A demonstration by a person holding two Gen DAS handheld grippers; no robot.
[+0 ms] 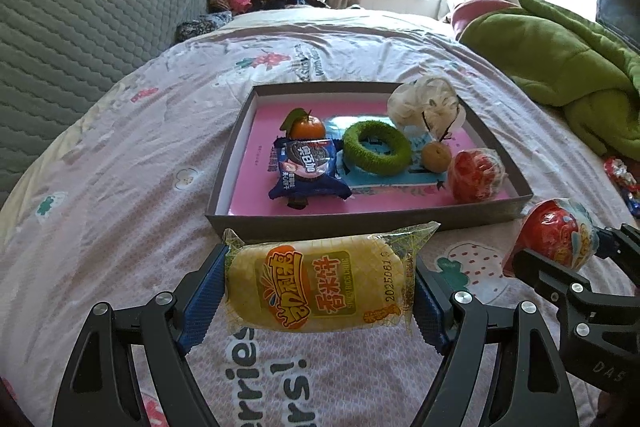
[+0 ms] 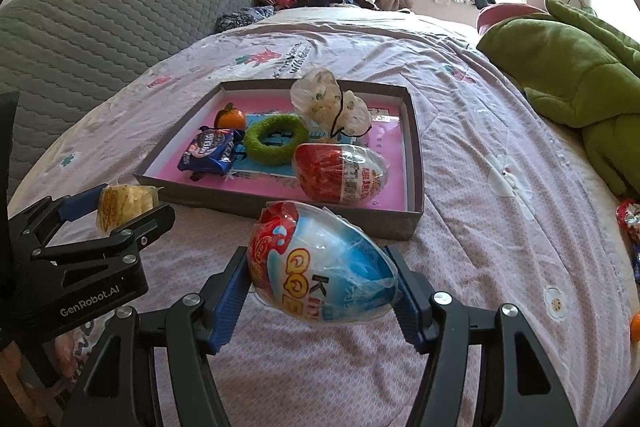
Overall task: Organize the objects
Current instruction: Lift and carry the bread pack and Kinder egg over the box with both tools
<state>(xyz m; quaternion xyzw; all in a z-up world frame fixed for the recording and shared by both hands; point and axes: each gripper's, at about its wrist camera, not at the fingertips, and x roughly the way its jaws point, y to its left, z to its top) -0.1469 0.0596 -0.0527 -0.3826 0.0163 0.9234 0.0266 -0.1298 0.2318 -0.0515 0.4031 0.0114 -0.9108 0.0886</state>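
Left hand-held gripper (image 1: 320,293) clamped on a yellow rice-cracker packet (image 1: 320,283), held above the bed (image 1: 120,155) just short of the shallow box (image 1: 360,219). Right hand-held gripper (image 2: 320,285) clamped on a wrapped toy egg (image 2: 320,263), likewise before the box. Inside the box: cookie packet (image 1: 308,167), tangerine (image 1: 306,127), green ring (image 1: 376,151), second egg (image 2: 340,173), and what appears to be a knotted plastic bag (image 1: 424,105).

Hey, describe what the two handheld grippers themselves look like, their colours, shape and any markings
Both are black metal two-finger tools with cut-out triangular arms, silver round bolts and ribbed blue pads. The left gripper body reads GenRobot.AI in white lettering, seen from the right wrist view. The right gripper shows a faint DA5 marking, seen from the left. No cables or sleeves are visible.
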